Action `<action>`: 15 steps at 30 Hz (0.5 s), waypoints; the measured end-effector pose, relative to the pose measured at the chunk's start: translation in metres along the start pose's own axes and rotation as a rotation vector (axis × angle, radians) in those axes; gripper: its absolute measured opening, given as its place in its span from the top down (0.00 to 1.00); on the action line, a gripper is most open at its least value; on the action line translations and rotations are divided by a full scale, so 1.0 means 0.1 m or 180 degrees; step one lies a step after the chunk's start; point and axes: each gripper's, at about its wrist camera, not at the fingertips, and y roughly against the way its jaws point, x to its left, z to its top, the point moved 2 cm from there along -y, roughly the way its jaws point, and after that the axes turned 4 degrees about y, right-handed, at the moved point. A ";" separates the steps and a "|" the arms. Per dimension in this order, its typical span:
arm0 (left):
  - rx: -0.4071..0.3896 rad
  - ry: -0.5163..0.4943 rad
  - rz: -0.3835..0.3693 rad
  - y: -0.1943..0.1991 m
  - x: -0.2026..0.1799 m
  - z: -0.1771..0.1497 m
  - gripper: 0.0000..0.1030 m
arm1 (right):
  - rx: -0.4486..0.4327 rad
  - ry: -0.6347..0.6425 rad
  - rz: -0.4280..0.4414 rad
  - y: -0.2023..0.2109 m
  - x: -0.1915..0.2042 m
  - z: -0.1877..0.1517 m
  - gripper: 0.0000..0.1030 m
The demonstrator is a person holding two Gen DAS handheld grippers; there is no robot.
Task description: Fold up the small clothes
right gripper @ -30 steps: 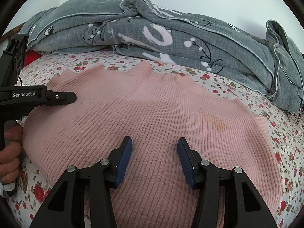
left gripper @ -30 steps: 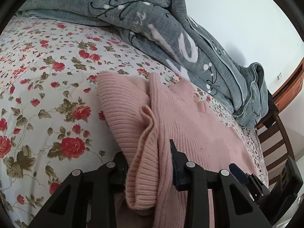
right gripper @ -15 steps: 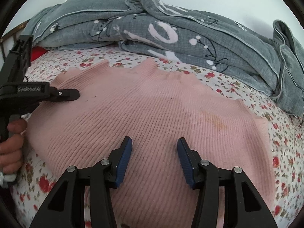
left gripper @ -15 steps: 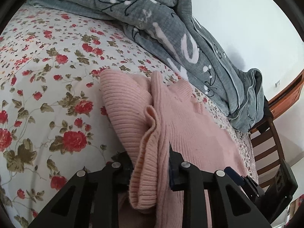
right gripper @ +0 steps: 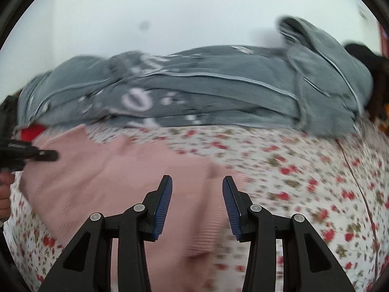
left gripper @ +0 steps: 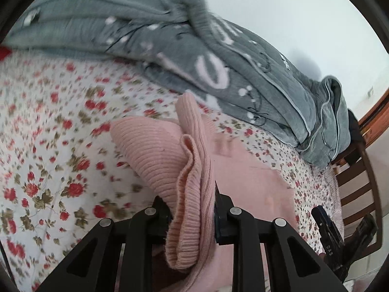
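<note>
A pink ribbed knit sweater (left gripper: 155, 153) lies on the flowered bedsheet (left gripper: 48, 146). My left gripper (left gripper: 192, 209) is shut on a bunched fold of the sweater's left edge, lifted a little off the bed. In the right wrist view the sweater (right gripper: 121, 170) spreads flat to the left. My right gripper (right gripper: 197, 202) is open and empty above the sweater's right part, near its right edge. The left gripper (right gripper: 46, 155) shows at the far left of that view. The right gripper's tip (left gripper: 325, 221) shows low right in the left wrist view.
A rumpled grey quilt (left gripper: 194, 56) with white print lies along the back of the bed, also in the right wrist view (right gripper: 194, 92). A wooden chair (left gripper: 357, 189) stands at the bed's right end. A red item (right gripper: 31, 131) peeks out at the far left.
My right gripper has swung right and tilted up, from over the sweater's middle toward its right edge. My left gripper has closed tighter on the fold and drawn it along. Both views are blurred by motion.
</note>
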 end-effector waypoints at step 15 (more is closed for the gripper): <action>0.0473 -0.0790 0.0333 -0.87 -1.82 -0.91 0.77 | -0.0037 -0.0744 0.0240 0.33 -0.96 -0.10 0.59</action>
